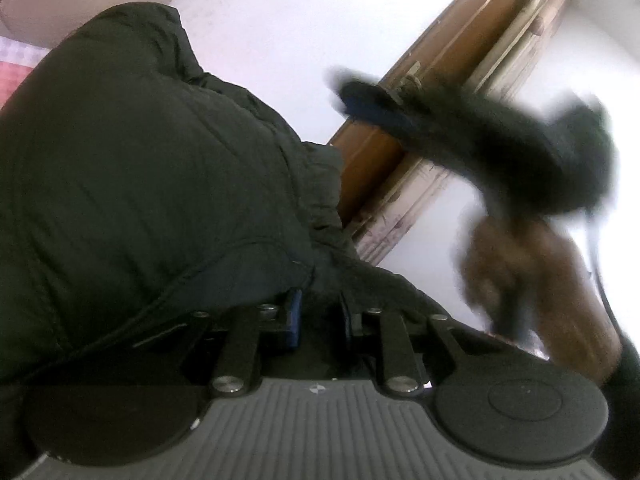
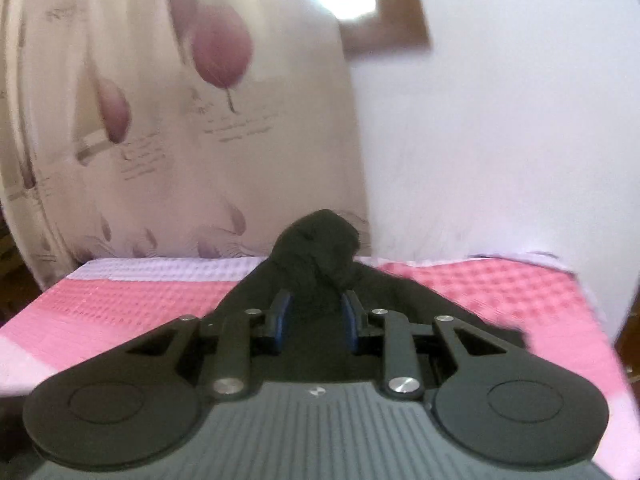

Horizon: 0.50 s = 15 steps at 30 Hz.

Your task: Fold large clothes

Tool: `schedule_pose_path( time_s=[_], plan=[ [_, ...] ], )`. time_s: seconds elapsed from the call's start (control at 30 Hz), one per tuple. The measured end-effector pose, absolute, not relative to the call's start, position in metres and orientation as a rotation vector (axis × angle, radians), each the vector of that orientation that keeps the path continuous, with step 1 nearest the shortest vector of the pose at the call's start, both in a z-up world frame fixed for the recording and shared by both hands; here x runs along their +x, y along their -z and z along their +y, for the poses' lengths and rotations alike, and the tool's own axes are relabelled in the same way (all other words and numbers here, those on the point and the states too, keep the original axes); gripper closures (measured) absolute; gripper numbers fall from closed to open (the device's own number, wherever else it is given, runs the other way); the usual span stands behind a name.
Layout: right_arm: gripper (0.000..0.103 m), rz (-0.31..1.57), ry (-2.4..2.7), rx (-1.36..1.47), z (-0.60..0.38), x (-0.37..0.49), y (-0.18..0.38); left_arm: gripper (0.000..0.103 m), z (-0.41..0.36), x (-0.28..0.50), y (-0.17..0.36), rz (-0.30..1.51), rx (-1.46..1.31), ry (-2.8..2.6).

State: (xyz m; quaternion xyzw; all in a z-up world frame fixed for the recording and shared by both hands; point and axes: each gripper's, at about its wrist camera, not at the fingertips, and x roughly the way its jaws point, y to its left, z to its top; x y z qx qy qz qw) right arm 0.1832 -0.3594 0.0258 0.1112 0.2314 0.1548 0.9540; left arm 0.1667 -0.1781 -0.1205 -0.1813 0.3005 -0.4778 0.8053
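Observation:
A large dark quilted jacket (image 1: 132, 168) fills the left half of the left wrist view. My left gripper (image 1: 320, 308) is shut on a bunched fold of it, with the cloth pinched between the blue pads (image 1: 295, 316). In the right wrist view, a wad of the same dark cloth (image 2: 320, 240) sticks up between the blue pads (image 2: 283, 314) of my right gripper (image 2: 316, 310), which is shut on it. The cloth drapes down both sides above the pink bedspread (image 2: 132, 300). The right gripper (image 1: 376, 108) and the hand (image 1: 528, 280) holding it show blurred at the right of the left wrist view.
A pale curtain with purple flower print (image 2: 180, 120) hangs behind the bed's far edge. A white wall (image 2: 500, 140) stands to its right, with a brown-framed window (image 2: 384, 8) above. A brown wooden door frame (image 1: 448, 60) crosses the left wrist view.

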Motion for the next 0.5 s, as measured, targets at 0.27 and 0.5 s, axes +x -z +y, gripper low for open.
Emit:
schedule_pose_path(
  time_s=[0.27,0.5],
  plan=[
    [0.077,0.523,-0.142,0.103,-0.355,0.058,0.023,0.08,-0.184,0.16,0.122,0.63,-0.373,1.002],
    [0.077,0.608,-0.056,0.157,-0.362,0.055,0.054,0.084,-0.189,0.154,0.121,0.629,-0.352,0.979]
  ],
)
